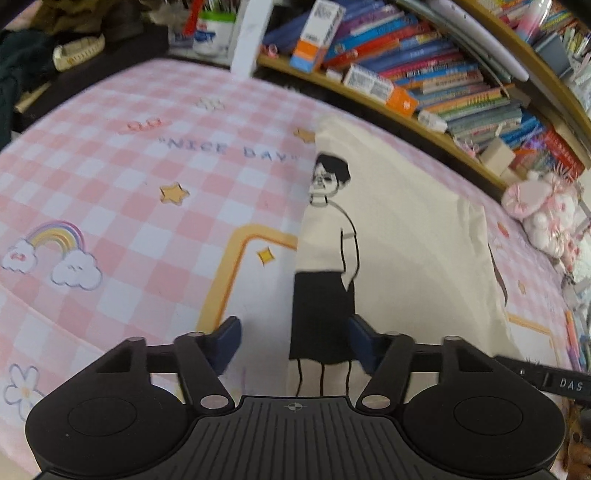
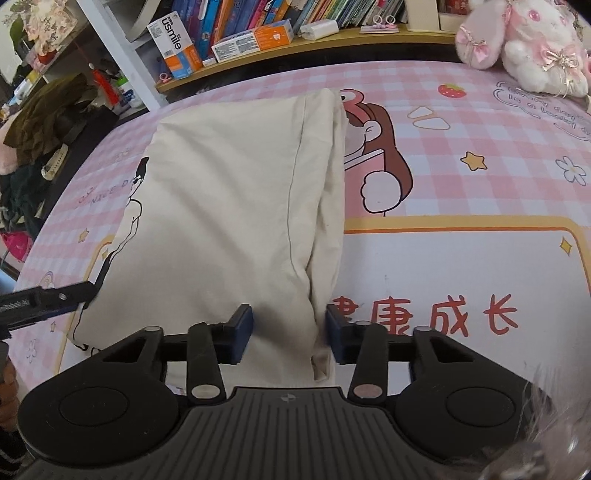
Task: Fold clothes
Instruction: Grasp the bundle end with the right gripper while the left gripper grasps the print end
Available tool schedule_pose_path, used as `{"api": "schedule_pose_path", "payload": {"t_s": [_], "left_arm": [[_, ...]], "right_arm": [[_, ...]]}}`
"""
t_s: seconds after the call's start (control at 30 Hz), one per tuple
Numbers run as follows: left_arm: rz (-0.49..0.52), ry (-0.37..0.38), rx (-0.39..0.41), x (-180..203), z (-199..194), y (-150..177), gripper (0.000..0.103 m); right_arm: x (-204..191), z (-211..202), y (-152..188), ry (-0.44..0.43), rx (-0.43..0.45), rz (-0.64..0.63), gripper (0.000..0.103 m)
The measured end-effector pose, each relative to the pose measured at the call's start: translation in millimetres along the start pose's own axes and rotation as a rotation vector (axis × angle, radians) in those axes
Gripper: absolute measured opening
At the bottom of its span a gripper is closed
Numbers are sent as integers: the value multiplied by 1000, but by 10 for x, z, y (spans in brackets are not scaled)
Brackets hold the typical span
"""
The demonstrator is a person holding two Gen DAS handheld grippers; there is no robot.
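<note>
A cream T-shirt (image 1: 406,240) with a black-and-white printed figure lies folded lengthwise on the pink checked bed sheet (image 1: 110,177). My left gripper (image 1: 295,343) is over the shirt's near left edge. Its jaws stand apart, with bare sheet between the left pad and the cloth edge, so nothing is pinched. In the right wrist view the same T-shirt (image 2: 229,203) runs away from me, and the left gripper (image 2: 88,290) touches its left edge. My right gripper (image 2: 290,332) sits at the near right edge, where the folded layers bunch up between both pads.
A low shelf of books and boxes (image 2: 295,22) lines the bed's far side. A pink and white plush toy (image 2: 528,48) sits at the far right. Dark clothes (image 2: 48,114) are piled beyond the bed's left edge. Bare sheet (image 2: 461,258) spreads right of the shirt.
</note>
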State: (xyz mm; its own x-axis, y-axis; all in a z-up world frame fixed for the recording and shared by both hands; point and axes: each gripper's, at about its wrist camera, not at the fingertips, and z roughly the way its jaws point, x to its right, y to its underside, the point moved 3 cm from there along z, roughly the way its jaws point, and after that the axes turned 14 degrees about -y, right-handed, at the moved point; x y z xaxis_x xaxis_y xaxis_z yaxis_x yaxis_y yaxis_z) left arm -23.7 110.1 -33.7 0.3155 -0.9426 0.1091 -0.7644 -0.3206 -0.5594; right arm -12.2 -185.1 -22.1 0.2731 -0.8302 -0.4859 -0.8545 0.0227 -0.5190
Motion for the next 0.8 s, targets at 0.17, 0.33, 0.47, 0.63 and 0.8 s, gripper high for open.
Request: {"api": "schedule_pose_path", "payload": {"t_s": [0.17, 0.33, 0.47, 0.63, 0.8], "left_arm": [[40, 41, -25, 46, 10, -45, 15], [47, 64, 8, -17, -107, -100, 7], [57, 66, -20, -93, -45, -90, 7], [73, 74, -40, -145, -25, -83, 17], [38, 121, -67, -201, -18, -57, 52]], "right_arm": [[-73, -67, -17, 13, 44, -19, 15], [-168, -219, -38, -34, 101, -18, 14], [-88, -99, 2, -16, 46, 60, 14], [-65, -122, 16, 6, 50, 98, 26], [-19, -169, 73, 31, 16, 132, 39]]}}
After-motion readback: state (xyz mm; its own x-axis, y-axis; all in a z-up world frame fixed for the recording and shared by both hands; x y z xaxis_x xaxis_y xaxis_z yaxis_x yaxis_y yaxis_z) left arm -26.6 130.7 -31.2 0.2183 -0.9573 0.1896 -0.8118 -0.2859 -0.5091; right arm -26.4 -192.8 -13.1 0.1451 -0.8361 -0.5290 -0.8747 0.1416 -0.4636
